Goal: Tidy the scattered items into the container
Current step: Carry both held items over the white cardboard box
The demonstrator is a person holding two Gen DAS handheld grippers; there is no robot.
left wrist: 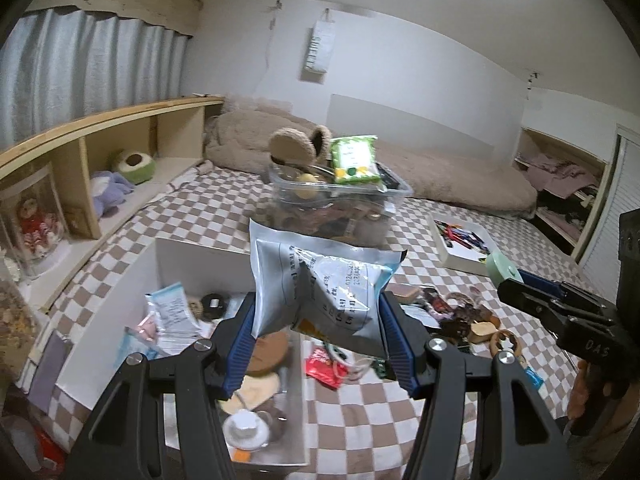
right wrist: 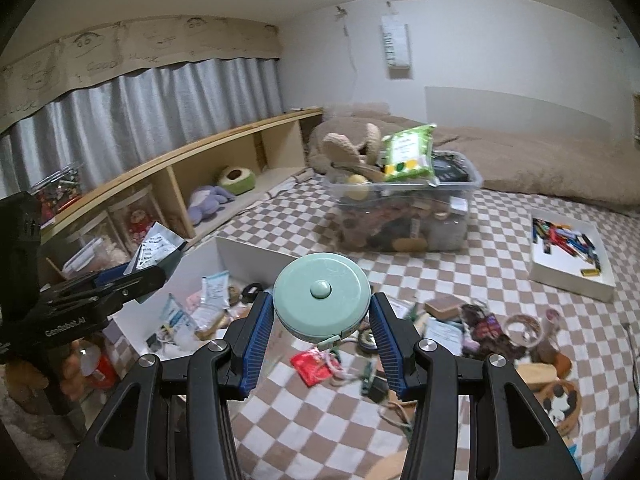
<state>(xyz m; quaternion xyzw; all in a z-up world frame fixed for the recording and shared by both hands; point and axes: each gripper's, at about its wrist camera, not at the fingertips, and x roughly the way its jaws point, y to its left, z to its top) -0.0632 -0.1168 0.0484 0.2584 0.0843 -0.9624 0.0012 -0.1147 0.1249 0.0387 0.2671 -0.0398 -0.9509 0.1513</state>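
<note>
My left gripper (left wrist: pixel 318 320) is shut on a silver-grey foil packet (left wrist: pixel 320 280) with printed text, held up above the white open box (left wrist: pixel 192 252). Its blue pads (left wrist: pixel 244 332) press the packet from both sides. My right gripper (right wrist: pixel 322 312) is shut on a round mint-green tape measure (right wrist: pixel 322 294), its tab hanging below. The same tape measure (left wrist: pixel 503 269) shows at the right of the left wrist view, and the packet (right wrist: pixel 154 250) at the left of the right wrist view. The white box (right wrist: pixel 248 254) holds packets and small items. Scattered things (right wrist: pixel 460 328) lie on the checkered bedspread.
A clear plastic bin (right wrist: pixel 404 208) full of toys, topped by a green packet (right wrist: pixel 408 154), stands further back. A white tray of pens (right wrist: pixel 572 252) lies at the right. A wooden shelf (right wrist: pixel 224 148) with plush toys runs along the left, with a brown blanket (right wrist: pixel 540 160) behind.
</note>
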